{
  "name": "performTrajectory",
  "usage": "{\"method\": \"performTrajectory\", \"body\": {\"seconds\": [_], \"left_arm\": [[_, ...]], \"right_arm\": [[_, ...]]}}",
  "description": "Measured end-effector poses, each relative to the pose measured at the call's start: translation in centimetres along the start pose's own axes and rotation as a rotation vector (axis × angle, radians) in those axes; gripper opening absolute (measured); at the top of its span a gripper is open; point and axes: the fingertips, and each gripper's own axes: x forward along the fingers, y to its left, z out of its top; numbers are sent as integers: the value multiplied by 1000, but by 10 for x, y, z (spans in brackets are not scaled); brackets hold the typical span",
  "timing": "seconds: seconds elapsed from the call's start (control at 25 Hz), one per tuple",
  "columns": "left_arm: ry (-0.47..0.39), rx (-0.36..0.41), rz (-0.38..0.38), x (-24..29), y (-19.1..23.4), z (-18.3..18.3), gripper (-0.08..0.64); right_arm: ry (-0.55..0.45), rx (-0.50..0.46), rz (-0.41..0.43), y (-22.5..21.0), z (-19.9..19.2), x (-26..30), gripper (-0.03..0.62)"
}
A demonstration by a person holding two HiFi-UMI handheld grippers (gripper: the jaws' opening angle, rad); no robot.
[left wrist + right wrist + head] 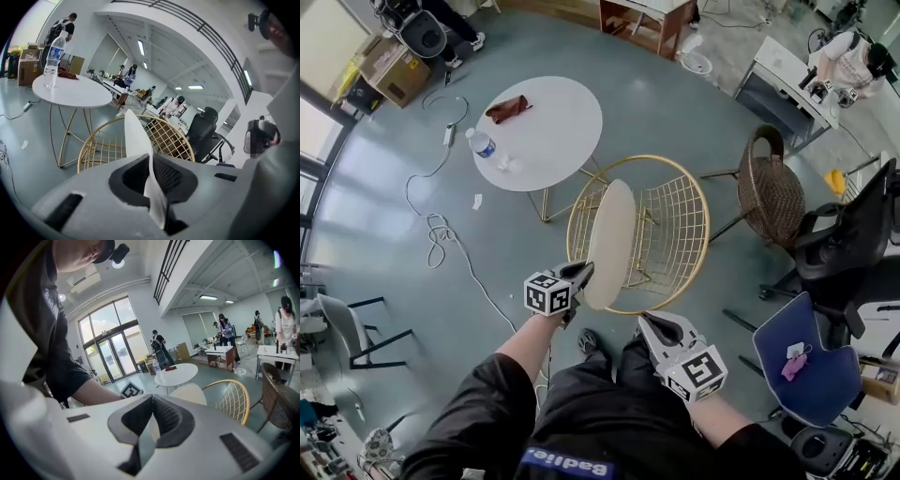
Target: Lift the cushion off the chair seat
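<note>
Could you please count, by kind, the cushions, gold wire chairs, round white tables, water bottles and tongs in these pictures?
cushion: 1
gold wire chair: 1
round white table: 1
water bottle: 1
tongs: 2, the left tongs gripping the cushion's edge, and the right tongs
Total: 6

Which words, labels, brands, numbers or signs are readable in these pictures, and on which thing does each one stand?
No text reads with certainty.
White lettering on the person's dark shirt: upside down, blurred, unreadable.
Blue label on the water bottle: too small.
Left tool and right tool, marker cubes: black-and-white patterns only, no letters.
</note>
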Motion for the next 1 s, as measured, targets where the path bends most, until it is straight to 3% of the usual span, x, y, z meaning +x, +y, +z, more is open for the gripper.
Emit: {"method": "performTrajectory", "body": {"seconds": [0.56,1.0], "left_arm": [[-246,61,4,-126,-103,103,37],[-348,95,4,-195,-185,125,37]], "right_arm": [[-88,-63,13,24,63,-19,28],[-120,-114,33,47,88,-29,28]]}}
